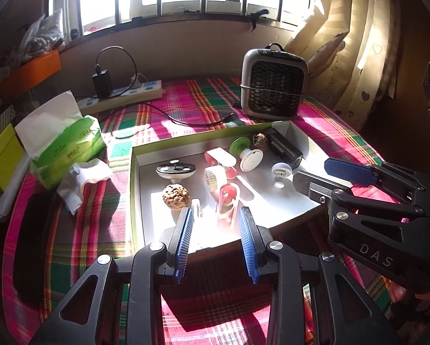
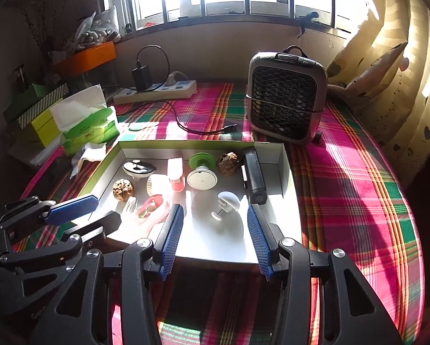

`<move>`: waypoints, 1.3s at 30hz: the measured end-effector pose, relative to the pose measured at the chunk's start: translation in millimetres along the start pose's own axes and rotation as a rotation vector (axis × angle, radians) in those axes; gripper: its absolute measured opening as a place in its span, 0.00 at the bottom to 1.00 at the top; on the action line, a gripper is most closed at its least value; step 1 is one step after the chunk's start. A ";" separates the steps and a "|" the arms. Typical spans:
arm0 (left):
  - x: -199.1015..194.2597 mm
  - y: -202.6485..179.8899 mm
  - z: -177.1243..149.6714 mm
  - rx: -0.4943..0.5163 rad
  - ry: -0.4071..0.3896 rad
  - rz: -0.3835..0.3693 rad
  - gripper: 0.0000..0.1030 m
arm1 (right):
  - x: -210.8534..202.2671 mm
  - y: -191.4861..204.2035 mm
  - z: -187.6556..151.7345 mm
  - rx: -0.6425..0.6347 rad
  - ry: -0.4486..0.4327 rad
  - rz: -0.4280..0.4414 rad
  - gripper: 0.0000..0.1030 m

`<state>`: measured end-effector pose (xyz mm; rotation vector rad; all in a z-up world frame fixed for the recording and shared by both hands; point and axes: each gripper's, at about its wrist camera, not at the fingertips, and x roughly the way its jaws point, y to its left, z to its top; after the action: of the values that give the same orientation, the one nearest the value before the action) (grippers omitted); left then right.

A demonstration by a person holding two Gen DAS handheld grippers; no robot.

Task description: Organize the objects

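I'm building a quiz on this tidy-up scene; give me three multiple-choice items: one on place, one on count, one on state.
1. Where does the black block lie in the tray?
A. by its right wall
B. by its left wall
C. outside it

2. How many walnuts are in the tray?
A. one
B. two
C. four

3. What does the right claw hold?
A. a walnut
B. nothing
C. the fan

A: it lies along the right wall.
B: one walnut near left, another at the back.
B: its jaws stand apart with nothing gripped.
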<state>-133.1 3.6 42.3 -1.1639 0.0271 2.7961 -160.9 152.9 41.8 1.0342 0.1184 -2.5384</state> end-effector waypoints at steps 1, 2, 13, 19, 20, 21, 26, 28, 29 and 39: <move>-2.5 -0.1 -1.6 -0.002 -0.005 0.009 0.30 | -2.6 0.7 -1.7 0.003 -0.003 -0.001 0.46; -4.9 -0.3 -3.3 -0.002 -0.008 0.014 0.30 | -4.5 1.5 -3.0 0.004 -0.005 -0.003 0.46; -17.4 -2.2 -29.8 -0.014 0.014 0.045 0.30 | -21.7 10.1 -23.9 0.001 -0.001 -0.018 0.50; -19.2 -3.1 -46.5 -0.019 0.038 0.053 0.30 | -23.7 13.4 -38.3 0.008 0.024 -0.017 0.51; -19.0 -3.3 -49.5 -0.020 0.043 0.062 0.30 | -23.6 12.8 -40.6 0.010 0.030 -0.018 0.51; -18.6 -3.0 -52.0 -0.020 0.048 0.065 0.30 | -23.5 12.8 -42.9 0.011 0.035 -0.018 0.51; -18.0 -0.6 -62.0 -0.041 0.066 0.067 0.30 | -23.0 12.6 -54.2 0.020 0.058 -0.030 0.51; -17.4 -0.1 -65.1 -0.047 0.075 0.067 0.30 | -21.8 12.3 -58.7 0.018 0.072 -0.039 0.51; -17.2 -0.3 -66.3 -0.047 0.077 0.070 0.30 | -21.4 12.0 -61.2 0.018 0.078 -0.042 0.51; -13.5 -1.6 -79.3 -0.054 0.102 0.087 0.30 | -18.1 2.7 -79.7 0.034 0.124 -0.084 0.52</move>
<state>-67.5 -0.8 -4.0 -1.3482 0.0117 2.8257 -96.0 174.1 -3.2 1.2237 0.1563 -2.5577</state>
